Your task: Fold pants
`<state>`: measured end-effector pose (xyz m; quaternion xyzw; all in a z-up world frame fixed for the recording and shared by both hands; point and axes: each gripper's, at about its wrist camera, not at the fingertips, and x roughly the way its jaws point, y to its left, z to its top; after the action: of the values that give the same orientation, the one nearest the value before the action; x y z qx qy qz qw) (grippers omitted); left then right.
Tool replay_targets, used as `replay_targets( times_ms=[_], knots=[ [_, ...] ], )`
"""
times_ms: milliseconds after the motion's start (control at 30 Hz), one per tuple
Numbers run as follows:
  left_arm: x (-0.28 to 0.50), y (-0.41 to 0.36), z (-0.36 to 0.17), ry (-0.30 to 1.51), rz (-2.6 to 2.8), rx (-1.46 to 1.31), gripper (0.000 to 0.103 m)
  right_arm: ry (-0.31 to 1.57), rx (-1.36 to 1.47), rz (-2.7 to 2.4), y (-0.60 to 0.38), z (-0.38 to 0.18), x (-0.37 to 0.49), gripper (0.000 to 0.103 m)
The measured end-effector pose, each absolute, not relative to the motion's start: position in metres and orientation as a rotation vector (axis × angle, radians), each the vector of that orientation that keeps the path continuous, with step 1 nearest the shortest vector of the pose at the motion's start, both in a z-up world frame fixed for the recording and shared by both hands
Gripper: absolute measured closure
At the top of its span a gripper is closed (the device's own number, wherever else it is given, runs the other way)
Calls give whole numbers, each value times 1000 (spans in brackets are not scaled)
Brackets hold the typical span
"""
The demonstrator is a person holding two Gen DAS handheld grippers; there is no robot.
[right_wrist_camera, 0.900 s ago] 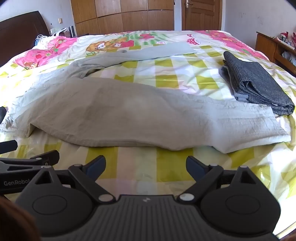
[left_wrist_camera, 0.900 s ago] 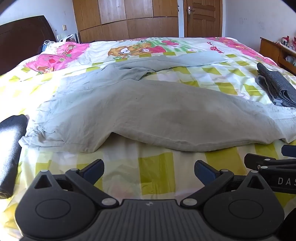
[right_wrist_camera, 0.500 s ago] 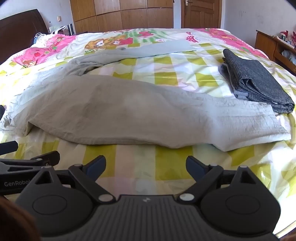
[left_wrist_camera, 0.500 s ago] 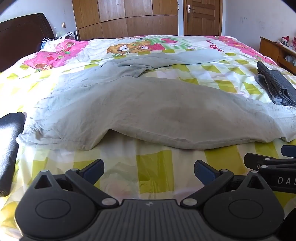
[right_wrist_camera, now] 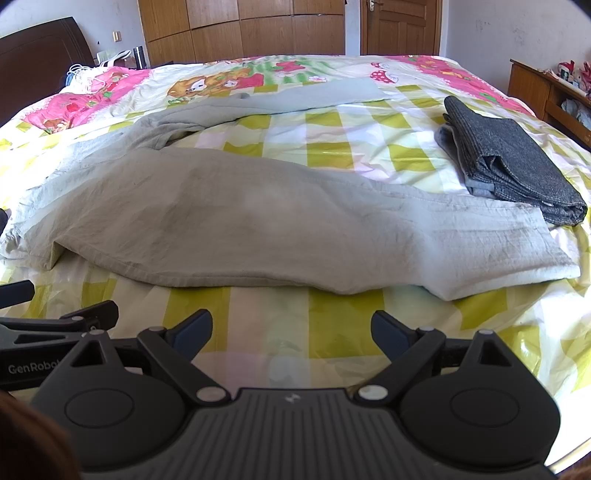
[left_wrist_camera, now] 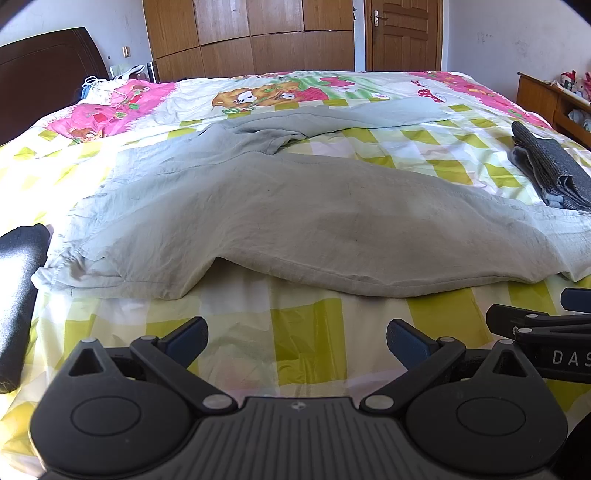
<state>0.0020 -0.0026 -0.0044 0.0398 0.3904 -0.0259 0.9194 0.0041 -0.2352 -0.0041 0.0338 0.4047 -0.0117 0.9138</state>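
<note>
wooden wardrobe doors [left_wrist_camera: 251,33] and a door [left_wrist_camera: 402,35] stood behind the bed, whose yellow-checked cartoon bedsheet [left_wrist_camera: 306,347] filled both views. pale grey-green pants [left_wrist_camera: 295,221] lay spread across it, waistband at the left, near leg running right along the front, far leg stretched toward the back. a folded dark grey garment [right_wrist_camera: 509,162] sat at the right, its corner touching the near leg's hem. a dark rolled cloth [left_wrist_camera: 18,295] lay just beside the waistband. the left gripper [left_wrist_camera: 297,338] and the right gripper [right_wrist_camera: 291,328] hung side by side over bare sheet short of the pants, fingers spread wide with nothing between them.
</note>
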Motion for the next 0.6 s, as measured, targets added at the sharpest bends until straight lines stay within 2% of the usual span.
replay_targets(
  times_ms=[600],
  knots=[
    [1, 0, -3, 783, -69, 77, 0, 835, 72, -24, -235, -5, 4, 14]
  ],
)
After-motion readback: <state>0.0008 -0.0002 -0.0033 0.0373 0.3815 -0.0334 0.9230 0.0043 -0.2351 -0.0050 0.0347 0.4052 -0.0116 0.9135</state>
